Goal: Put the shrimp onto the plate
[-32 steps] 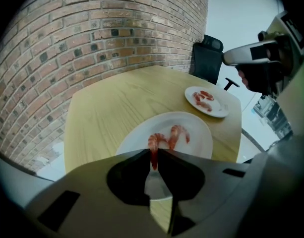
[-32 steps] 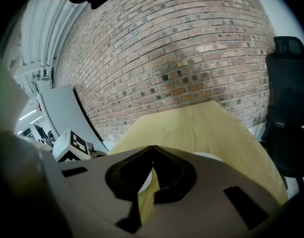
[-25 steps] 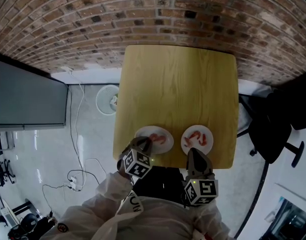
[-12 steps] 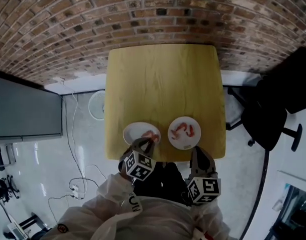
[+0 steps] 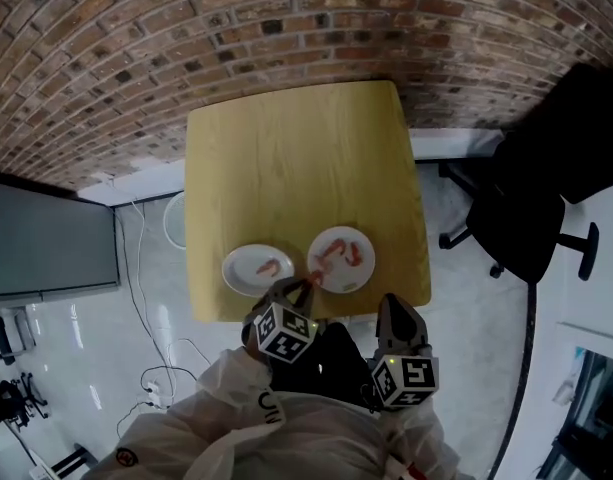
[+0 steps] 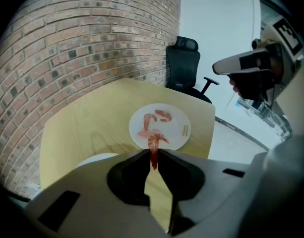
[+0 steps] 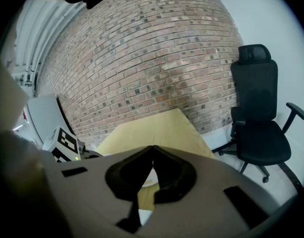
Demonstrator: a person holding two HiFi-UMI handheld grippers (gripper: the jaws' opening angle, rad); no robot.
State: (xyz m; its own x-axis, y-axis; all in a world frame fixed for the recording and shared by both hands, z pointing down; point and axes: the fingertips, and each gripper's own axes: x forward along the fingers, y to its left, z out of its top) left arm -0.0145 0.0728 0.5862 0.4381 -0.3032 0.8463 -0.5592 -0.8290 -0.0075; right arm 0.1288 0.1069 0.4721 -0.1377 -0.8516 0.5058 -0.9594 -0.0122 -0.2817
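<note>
Left gripper pinches a shrimp at centre frame, plate just above; right gripper is closed, empty.

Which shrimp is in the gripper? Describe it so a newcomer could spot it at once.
Start at the wooden table in front of the brick wall, with two white plates near its close edge. Just short of the right plate, the left gripper pinches one shrimp between its jaws. It alone is off a plate; the other shrimp lie flat on the plates.
</note>
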